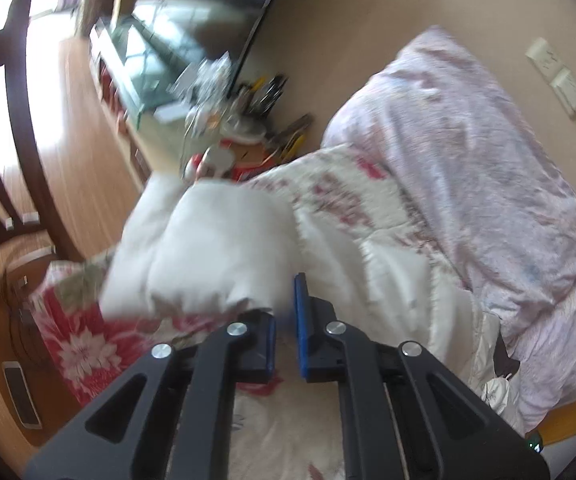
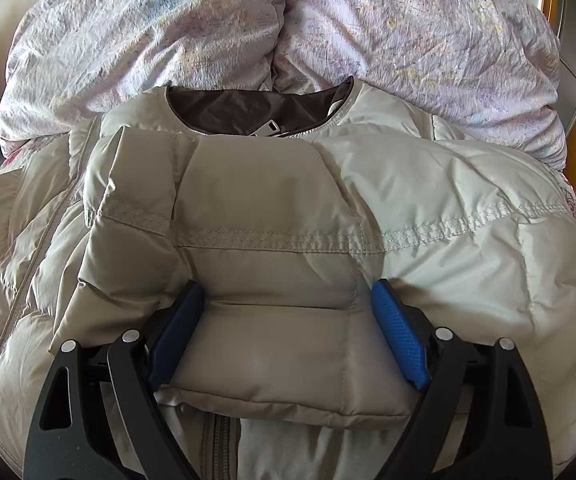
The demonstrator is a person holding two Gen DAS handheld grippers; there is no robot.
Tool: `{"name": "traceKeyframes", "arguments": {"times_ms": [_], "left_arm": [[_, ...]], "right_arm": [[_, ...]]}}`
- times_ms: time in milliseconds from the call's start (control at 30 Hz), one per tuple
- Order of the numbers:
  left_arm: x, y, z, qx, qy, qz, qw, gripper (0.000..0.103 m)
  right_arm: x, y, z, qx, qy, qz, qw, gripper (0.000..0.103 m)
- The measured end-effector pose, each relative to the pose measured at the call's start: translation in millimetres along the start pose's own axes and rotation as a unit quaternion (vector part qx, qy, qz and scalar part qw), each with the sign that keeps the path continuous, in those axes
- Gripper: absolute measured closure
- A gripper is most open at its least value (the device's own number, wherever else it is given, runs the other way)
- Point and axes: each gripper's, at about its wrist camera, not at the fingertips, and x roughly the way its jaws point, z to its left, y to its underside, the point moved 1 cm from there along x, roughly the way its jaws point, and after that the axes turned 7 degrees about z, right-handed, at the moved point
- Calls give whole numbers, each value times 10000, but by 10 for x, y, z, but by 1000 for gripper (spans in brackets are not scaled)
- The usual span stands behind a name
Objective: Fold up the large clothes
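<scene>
While folded: jacket (image 2: 288, 208) lies front-up on the bed, its collar end against the duvet (image 2: 408, 32), a quilted panel doubled back over the chest.

Right gripper (image 2: 284, 328): jaws spread wide, one blue pad (image 2: 176, 332) on each side of the doubled panel's near edge. Pads touch or nearly touch the fabric; no pinch visible. Reads as straddling, not clamping.

Left gripper (image 1: 286, 332): pads drawn near each other with a narrow gap. View is motion-blurred, so I cannot tell whether anything is caught between them. It hangs over white fabric and the floral bedspread (image 1: 84, 340), to the jacket's side.

Risk, spring-back: puffy fill looks resilient. My guess is the doubled panel lifts or rolls open once unweighted.

Risk, slip: shell looks slick, so a light pinch could slide off a thick double layer.

Risk, skew: if one side is pulled alone, the fold may drift off the stitched seam (image 2: 288, 236).

Jacket material: pale beige, smooth, faint sheen; padded cells between stitch lines; dark brown lining at the round neckline (image 2: 244, 110); a zip runs down the front near the gripper.

Duvet beyond collar: crinkled lilac cotton, bulky, two rounded mounds.

Further out: wooden chair (image 1: 4, 128) and cluttered table (image 1: 208, 92), well apart from the jacket.
</scene>
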Motion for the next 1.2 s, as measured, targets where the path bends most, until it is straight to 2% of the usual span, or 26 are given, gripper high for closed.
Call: {"name": "traceKeyframes", "arguments": {"times_ms": [100,233,367,467,600,700,767,800,933,1067,1133,1200], "left_arm": [[-294,-41,-410,519,189,-300,9980,95],[-650,38,-1024,1290,601,-596,9880,95],[-863,256,-1558,1940,1030,-687,9732,95],[-932,464,-1848,2313,1360,-599,9615,95],[-918,793,-2212,2853,1536,-523,9446,95],[-855,1092,-2529,3309,1639,-340,9287,95],[-778,1304,-2713,3564,1762,-138,9174,95],[-725,1428,-2813,3697,1833,-12,9109,95],[-510,1811,-3037,4021,1965,356,8936,95],[-258,2192,-3216,4299,1982,737,8778,94],[-134,2434,-3292,4532,1919,908,8658,93],[-32,2685,-3345,4796,1830,1073,8515,80]], "right_arm": [[4,-1,7,-21,24,7,10000,15],[11,-9,17,-95,71,-40,9999,14],[19,-6,7,-96,72,-43,9999,13],[26,-5,2,-91,57,-46,9999,13],[51,-41,-30,-172,-82,51,9998,12],[6,-78,-157,-253,-568,300,9976,12],[-112,-47,-330,-28,-787,228,9966,12],[-206,-26,-450,103,-778,94,9969,12],[-529,30,-892,460,-572,-335,9967,12],[-650,85,-1270,813,-224,-496,9952,12],[-661,114,-1417,974,-137,-526,9938,12],[-671,128,-1542,1171,-142,-537,9916,12]]}}
